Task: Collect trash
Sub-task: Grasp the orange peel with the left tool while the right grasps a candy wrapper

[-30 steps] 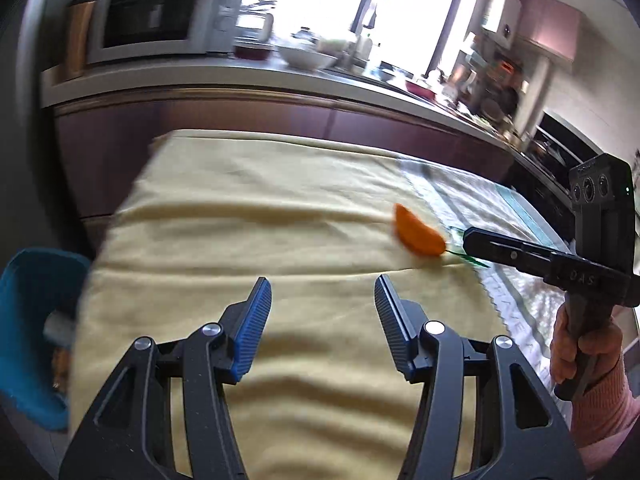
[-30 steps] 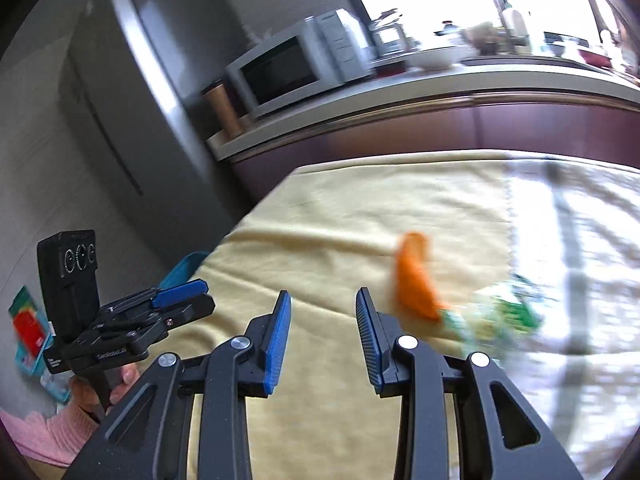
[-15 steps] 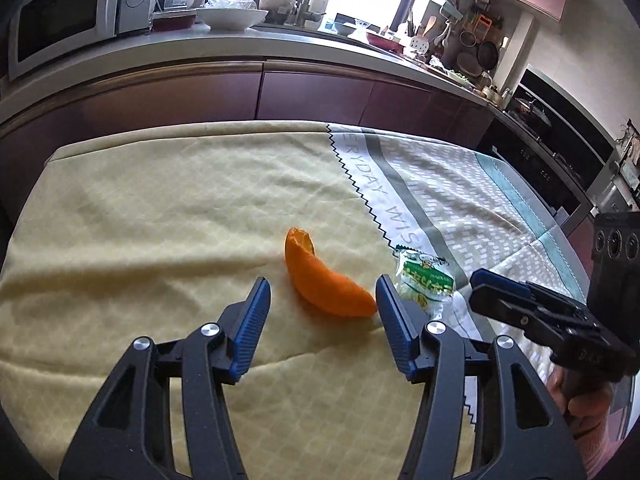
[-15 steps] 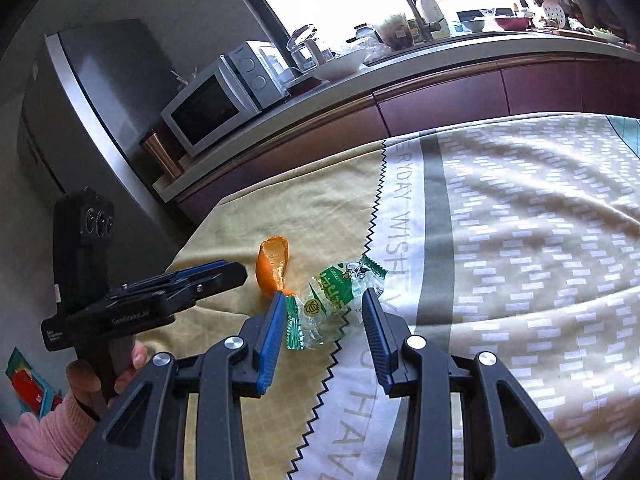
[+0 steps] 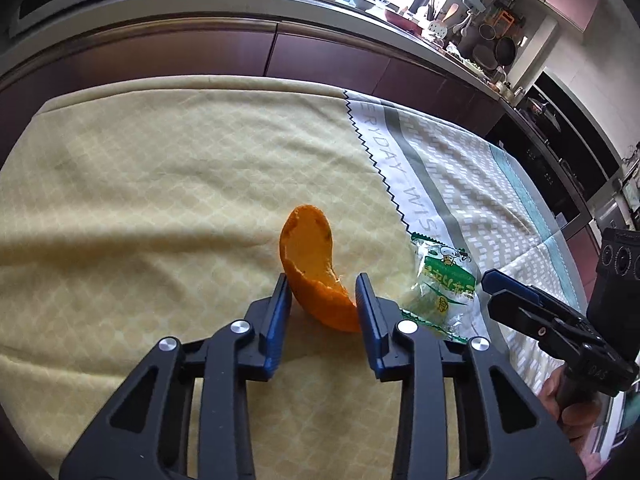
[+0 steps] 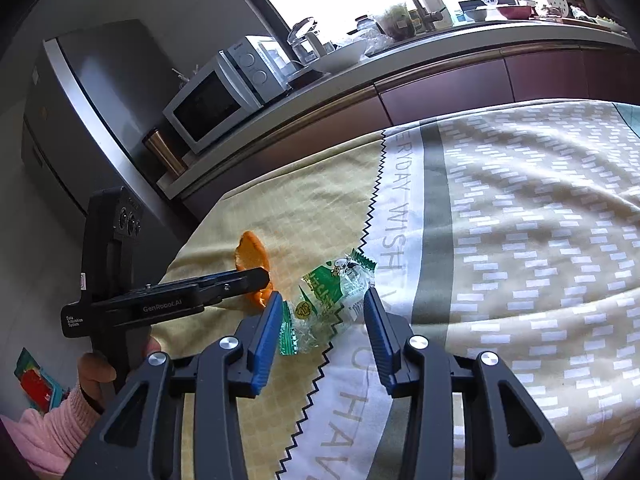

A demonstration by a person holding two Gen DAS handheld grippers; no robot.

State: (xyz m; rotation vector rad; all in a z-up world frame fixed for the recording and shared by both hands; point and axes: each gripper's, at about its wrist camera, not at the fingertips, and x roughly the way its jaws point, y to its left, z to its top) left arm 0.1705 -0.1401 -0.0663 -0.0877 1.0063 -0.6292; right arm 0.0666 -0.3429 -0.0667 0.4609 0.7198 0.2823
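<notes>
A curved orange peel [image 5: 316, 268] lies on the yellow part of the tablecloth [image 5: 160, 200]. My left gripper [image 5: 323, 280] straddles the peel, its jaws closing, and both blue pads touch the peel's sides. Just right of the peel lies a green-and-clear snack wrapper [image 6: 332, 296]. In the right wrist view my right gripper [image 6: 322, 294] stands open around the wrapper, which lies between the pads without being pressed. The left gripper [image 6: 260, 276] hides part of the orange peel [image 6: 250, 252] there. From the left wrist view the right gripper [image 5: 486, 280] shows side-on beside the wrapper [image 5: 440, 280].
A kitchen counter [image 5: 280, 12] with a microwave [image 6: 216, 92], bowls and utensils runs behind the table. A grey fridge [image 6: 80, 92] stands at the left. A hand in a pink sleeve [image 6: 48, 432] holds the left gripper. The table's left edge drops off near the peel.
Both grippers swept across the table and came down over the trash. The left jaws narrowed around the orange peel. The right jaws now frame the wrapper.
</notes>
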